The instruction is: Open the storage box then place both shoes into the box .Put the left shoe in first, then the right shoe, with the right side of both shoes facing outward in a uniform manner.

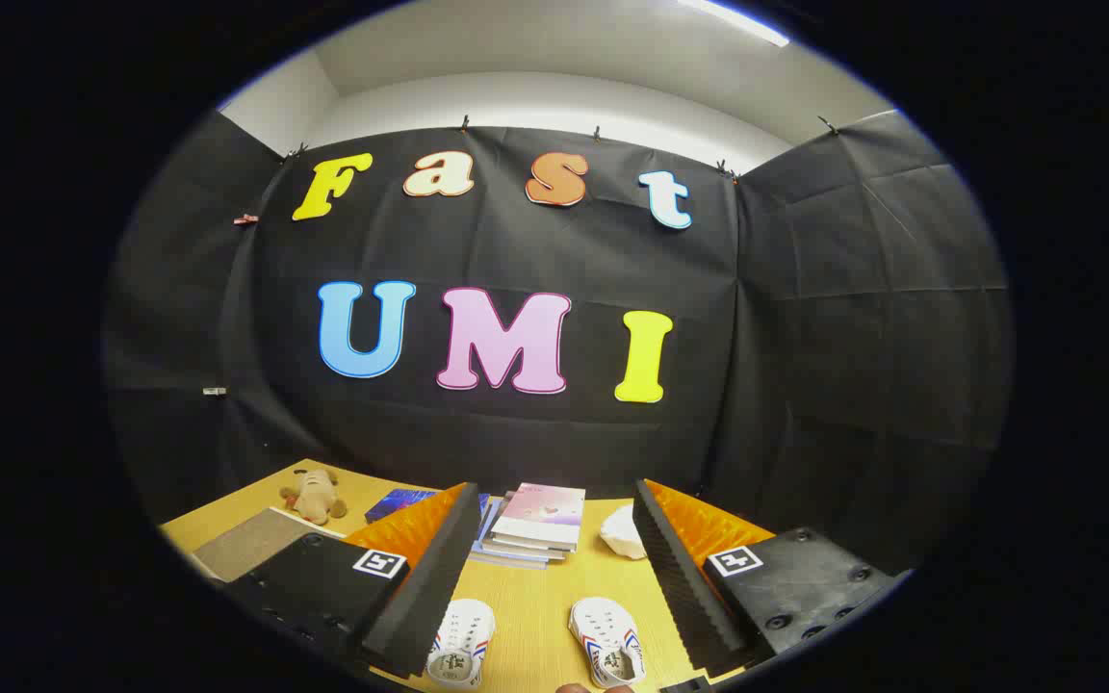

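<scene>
Between open hand-held gripper [554, 577] fingers, shoes [461, 654] toe-forward

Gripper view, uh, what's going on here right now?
A person's hand-held gripper hovers with its fingers spread wide, gripping nothing. Between the fingers, on the wooden table, lie two white shoes: one by the finger on the viewer's left, the other by the opposite finger. Beyond the fingertips sit a stack of books and a crumpled white object; a plush toy lies further off. Neither shoe has been picked up.
</scene>
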Action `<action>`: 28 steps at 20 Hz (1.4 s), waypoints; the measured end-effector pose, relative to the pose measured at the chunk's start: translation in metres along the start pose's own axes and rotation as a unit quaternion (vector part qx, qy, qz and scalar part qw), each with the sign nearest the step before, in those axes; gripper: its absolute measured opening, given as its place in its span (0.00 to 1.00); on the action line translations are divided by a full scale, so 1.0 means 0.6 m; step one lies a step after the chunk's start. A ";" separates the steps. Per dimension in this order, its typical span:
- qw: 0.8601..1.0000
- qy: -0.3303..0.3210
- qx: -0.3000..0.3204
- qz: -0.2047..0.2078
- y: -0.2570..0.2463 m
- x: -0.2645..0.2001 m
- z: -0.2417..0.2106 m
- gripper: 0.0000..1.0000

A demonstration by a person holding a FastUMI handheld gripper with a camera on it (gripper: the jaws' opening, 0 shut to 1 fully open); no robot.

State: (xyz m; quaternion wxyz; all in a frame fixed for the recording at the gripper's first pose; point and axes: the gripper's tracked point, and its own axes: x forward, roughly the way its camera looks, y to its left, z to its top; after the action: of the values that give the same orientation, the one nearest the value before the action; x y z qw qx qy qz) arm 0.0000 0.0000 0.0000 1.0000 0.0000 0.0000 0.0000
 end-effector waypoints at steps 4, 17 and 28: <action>1.000 0.020 0.000 0.010 0.009 -0.002 0.002 0.97; 1.000 0.015 -0.019 0.003 0.087 -0.033 0.022 0.97; 0.993 0.107 0.016 0.051 0.114 -0.011 -0.062 0.98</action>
State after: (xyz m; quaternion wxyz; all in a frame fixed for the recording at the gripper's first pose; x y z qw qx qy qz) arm -0.0068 0.0682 -0.0372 0.9929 0.0161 0.1067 0.0508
